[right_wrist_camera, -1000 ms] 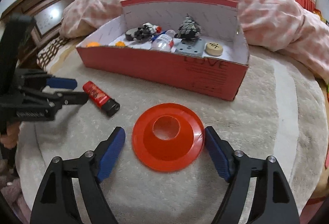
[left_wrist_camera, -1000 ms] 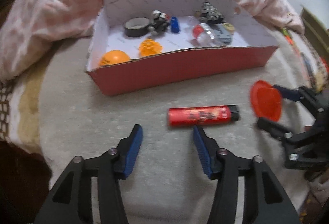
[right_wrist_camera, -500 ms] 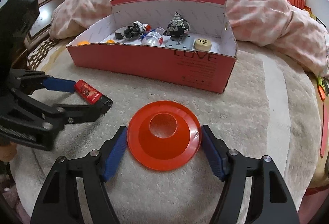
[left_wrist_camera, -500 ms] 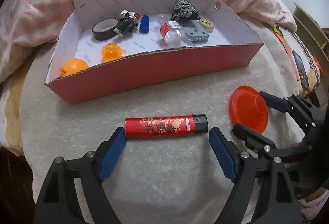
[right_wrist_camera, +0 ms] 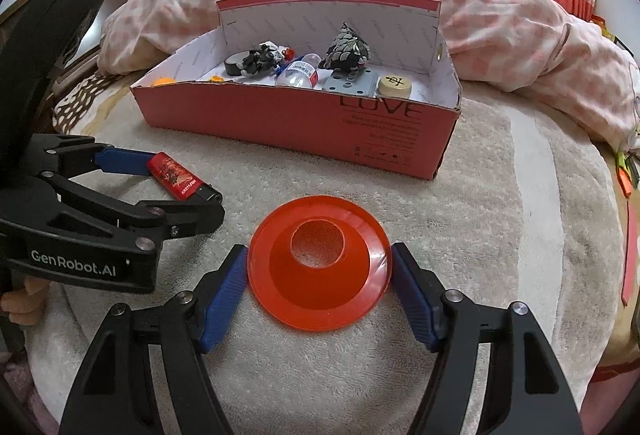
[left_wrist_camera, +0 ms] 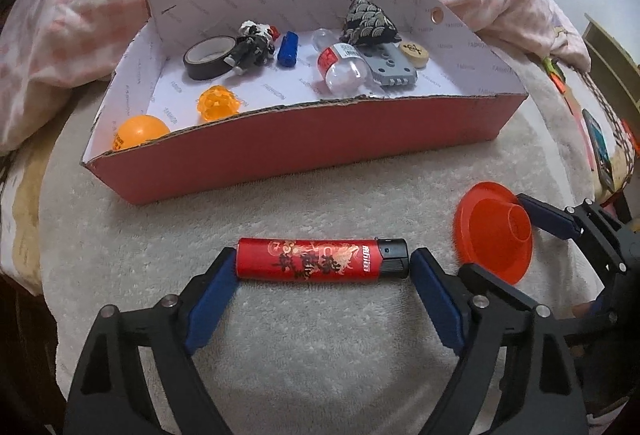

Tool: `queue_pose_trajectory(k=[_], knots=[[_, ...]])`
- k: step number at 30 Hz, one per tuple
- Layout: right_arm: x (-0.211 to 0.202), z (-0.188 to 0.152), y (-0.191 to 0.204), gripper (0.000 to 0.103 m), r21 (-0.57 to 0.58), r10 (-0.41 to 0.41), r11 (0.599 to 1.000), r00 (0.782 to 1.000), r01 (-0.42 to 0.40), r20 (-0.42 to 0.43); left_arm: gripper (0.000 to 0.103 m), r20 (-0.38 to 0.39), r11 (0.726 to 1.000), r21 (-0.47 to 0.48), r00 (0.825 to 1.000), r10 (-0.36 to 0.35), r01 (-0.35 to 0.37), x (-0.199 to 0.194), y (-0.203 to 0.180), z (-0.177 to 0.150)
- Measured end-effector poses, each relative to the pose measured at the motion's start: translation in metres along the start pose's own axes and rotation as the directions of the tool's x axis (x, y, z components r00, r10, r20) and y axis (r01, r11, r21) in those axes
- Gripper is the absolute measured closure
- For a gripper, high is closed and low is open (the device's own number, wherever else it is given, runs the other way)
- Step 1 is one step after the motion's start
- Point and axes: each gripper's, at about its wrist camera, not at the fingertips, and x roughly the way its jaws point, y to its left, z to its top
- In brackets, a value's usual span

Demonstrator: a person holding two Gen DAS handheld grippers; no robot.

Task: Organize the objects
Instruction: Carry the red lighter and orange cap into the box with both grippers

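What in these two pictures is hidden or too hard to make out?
- Right wrist view: the box's near wall hides most of the orange ball.
- Left wrist view: the print on the lighter is too small to read.
- Both views: whether the pads of the right gripper touch the red disc is unclear.

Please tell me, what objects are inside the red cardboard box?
Inside the red cardboard box: black tape roll, toy figure, blue cylinder, small bottle, patterned pouch, grey block, wooden disc, two orange balls. The front wall hides the nearest floor.
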Motion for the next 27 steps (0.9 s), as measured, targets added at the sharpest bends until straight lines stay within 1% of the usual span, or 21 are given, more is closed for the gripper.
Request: queue_pose_trajectory(k=[9, 16, 20, 27], knots=[[-0.01, 0.003, -0.004, 0.031, 0.052, 0.041, 0.998, 0.999, -0.042, 0.018, 0.02, 0.031, 1.0, 0.001, 0.999, -0.014, 0.014, -0.012, 0.01, -0.005], [-0.023, 0.01, 0.001, 0.031, 0.065, 0.047, 0.997, 0.998, -0.049, 0.04, 0.02, 0.1, 1.0, 0.013, 0.995, 0.016, -0.017, -0.036, 0.016, 0.0], [-0.03, 0.021, 0.007, 0.031, 0.063, 0.041, 0.997, 0.997, -0.045, 0.06, 0.02, 0.151, 0.999, 0.025, 0.988, 0.024, -0.028, -0.053, 0.022, 0.005], [-0.045, 0.04, 0.014, 0.031, 0.049, 0.04, 0.998, 0.991, -0.047, 0.124, 0.02, 0.205, 0.998, 0.042, 0.978, 0.03, -0.039, -0.071, 0.028, 0.02]])
